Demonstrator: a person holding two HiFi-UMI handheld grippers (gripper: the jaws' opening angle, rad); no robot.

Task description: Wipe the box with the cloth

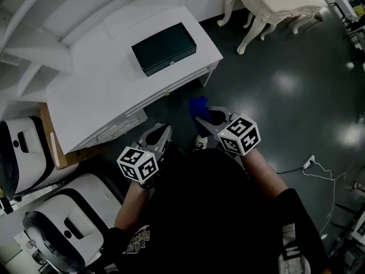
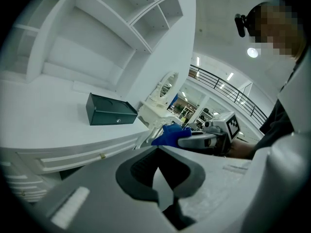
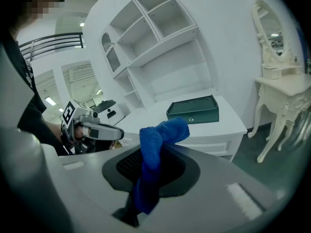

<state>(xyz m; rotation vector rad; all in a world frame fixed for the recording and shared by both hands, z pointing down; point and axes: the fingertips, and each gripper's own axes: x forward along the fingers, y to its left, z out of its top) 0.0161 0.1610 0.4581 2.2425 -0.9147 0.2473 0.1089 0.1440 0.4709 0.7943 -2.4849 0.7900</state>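
A dark green box [image 1: 164, 48] with a small front latch lies on the white desk [image 1: 97, 90]; it also shows in the left gripper view [image 2: 111, 109] and the right gripper view [image 3: 193, 109]. My right gripper [image 1: 201, 119] is shut on a blue cloth [image 1: 198, 104], which bunches up out of the jaws [image 3: 156, 142]. It hangs over the dark floor, short of the desk's front edge. My left gripper [image 1: 161, 132] is beside it, also short of the desk, shut with nothing between its jaws [image 2: 158, 171]. Both are well apart from the box.
White shelving [image 1: 34, 44] rises at the back of the desk. An ornate cream table [image 1: 274, 4] stands to the right across the dark floor. White padded seats [image 1: 63, 221] sit at the lower left. A white cable [image 1: 312, 165] lies on the floor at the right.
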